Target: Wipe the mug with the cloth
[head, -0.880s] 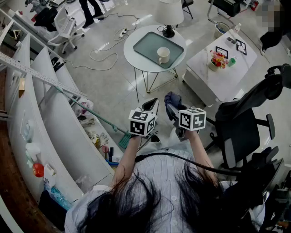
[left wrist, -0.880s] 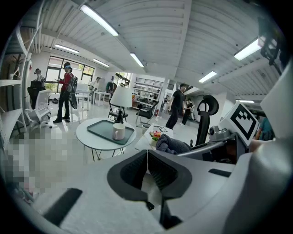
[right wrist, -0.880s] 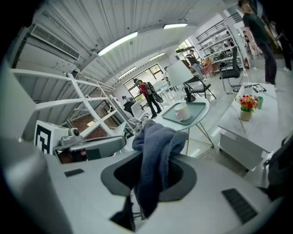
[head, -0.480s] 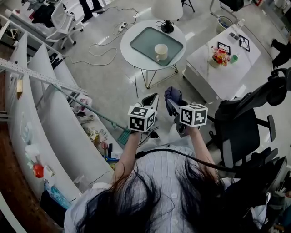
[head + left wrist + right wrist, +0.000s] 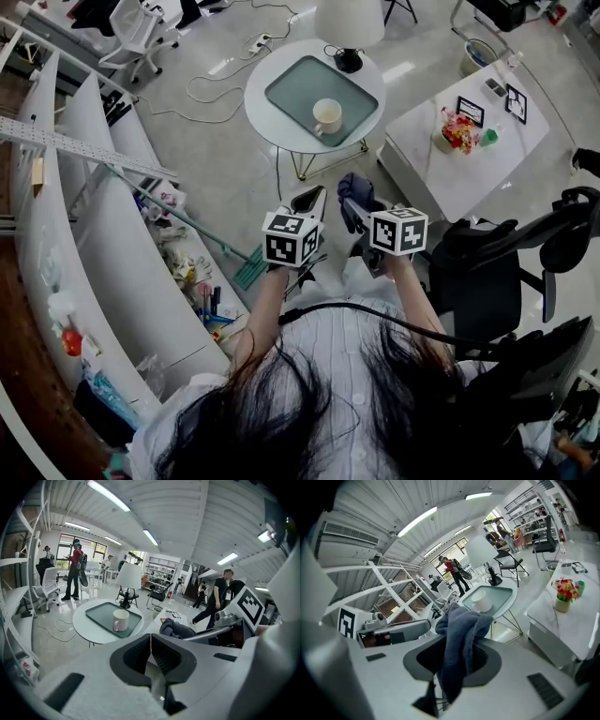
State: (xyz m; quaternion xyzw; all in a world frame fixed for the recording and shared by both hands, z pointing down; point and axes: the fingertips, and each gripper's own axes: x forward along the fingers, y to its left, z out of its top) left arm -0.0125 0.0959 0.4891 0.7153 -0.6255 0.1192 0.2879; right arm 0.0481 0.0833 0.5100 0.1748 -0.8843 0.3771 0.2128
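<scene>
My right gripper (image 5: 454, 656) clamps the cloth (image 5: 461, 625); my left gripper (image 5: 150, 644) is closed on nothing. The mug (image 5: 327, 115) stands on the tray (image 5: 291, 89), well ahead — I'd brace it with the left before wiping.

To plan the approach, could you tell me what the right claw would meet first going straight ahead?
Most likely the mug on the tray; nothing else seems to stand in between, though depth is unclear.
</scene>
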